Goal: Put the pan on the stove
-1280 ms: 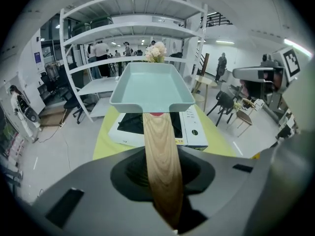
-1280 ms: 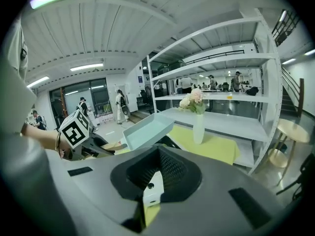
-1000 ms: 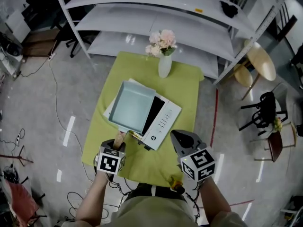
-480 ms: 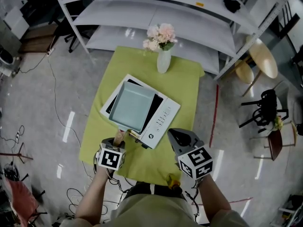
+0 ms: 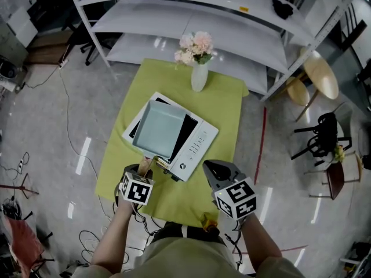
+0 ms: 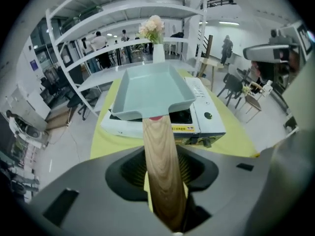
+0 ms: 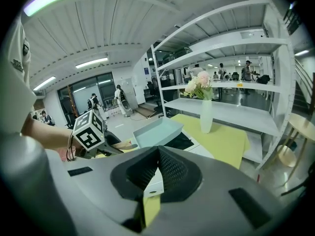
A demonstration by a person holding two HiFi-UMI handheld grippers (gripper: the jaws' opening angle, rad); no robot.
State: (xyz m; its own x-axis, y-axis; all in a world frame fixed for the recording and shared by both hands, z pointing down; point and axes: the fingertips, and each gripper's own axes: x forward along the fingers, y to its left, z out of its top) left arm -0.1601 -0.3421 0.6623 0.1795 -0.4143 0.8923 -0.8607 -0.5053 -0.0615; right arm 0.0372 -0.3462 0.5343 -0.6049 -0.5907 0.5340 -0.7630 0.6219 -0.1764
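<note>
A pale blue square pan [image 5: 159, 129] rests on the black top of the white stove [image 5: 200, 149], on the green table. Its wooden handle [image 5: 145, 167] points toward me. My left gripper [image 5: 141, 172] is around the handle's near end, and its jaws are opening. In the left gripper view the handle [image 6: 158, 151] runs between the jaws with a gap on each side, and the pan [image 6: 150, 90] lies ahead on the stove [image 6: 209, 117]. My right gripper [image 5: 212, 171] hovers over the table's near right part, shut and empty. In the right gripper view its jaws [image 7: 157, 154] meet.
A white vase of pink flowers [image 5: 199, 77] stands at the table's far end, behind the stove. Grey shelving [image 5: 191, 16] runs behind the table. The green tablecloth [image 5: 229, 106] shows to the right of the stove. Cables lie on the floor at left.
The pan has shifted slightly and now sits more squarely over the stove. Both grippers stay near the table's front edge, the left one still at the handle.
</note>
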